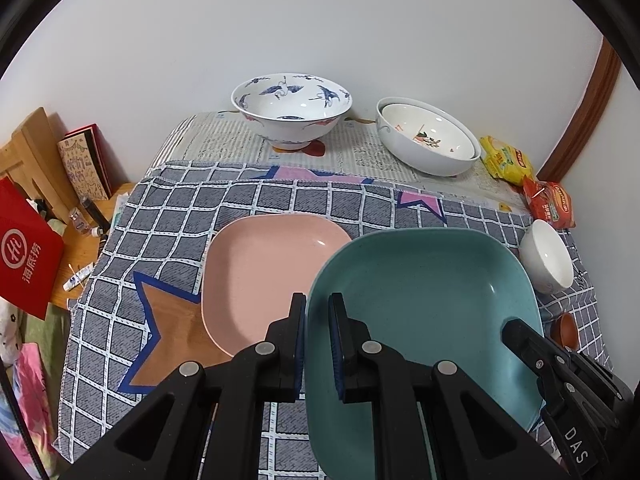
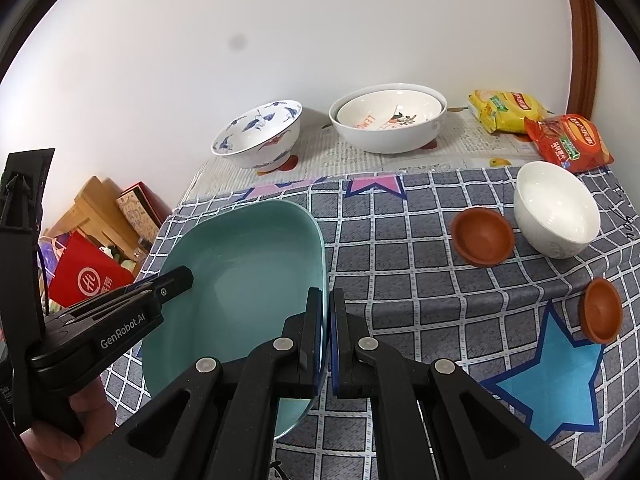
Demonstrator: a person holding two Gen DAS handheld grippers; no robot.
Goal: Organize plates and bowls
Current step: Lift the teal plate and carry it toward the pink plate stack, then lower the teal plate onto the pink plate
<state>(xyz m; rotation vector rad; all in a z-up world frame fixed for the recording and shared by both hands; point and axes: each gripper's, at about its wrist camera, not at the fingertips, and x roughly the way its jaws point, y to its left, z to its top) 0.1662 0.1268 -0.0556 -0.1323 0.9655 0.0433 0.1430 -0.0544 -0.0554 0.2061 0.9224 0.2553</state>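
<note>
Teal plate [image 1: 424, 300] between both hand-held grippers

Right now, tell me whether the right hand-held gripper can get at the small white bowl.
Probably not yet: the right hand-held gripper is shut on the teal plate, which the left hand-held gripper also clamps. Once it lets go, the way to the white bowl looks free, past a brown dish.
</note>
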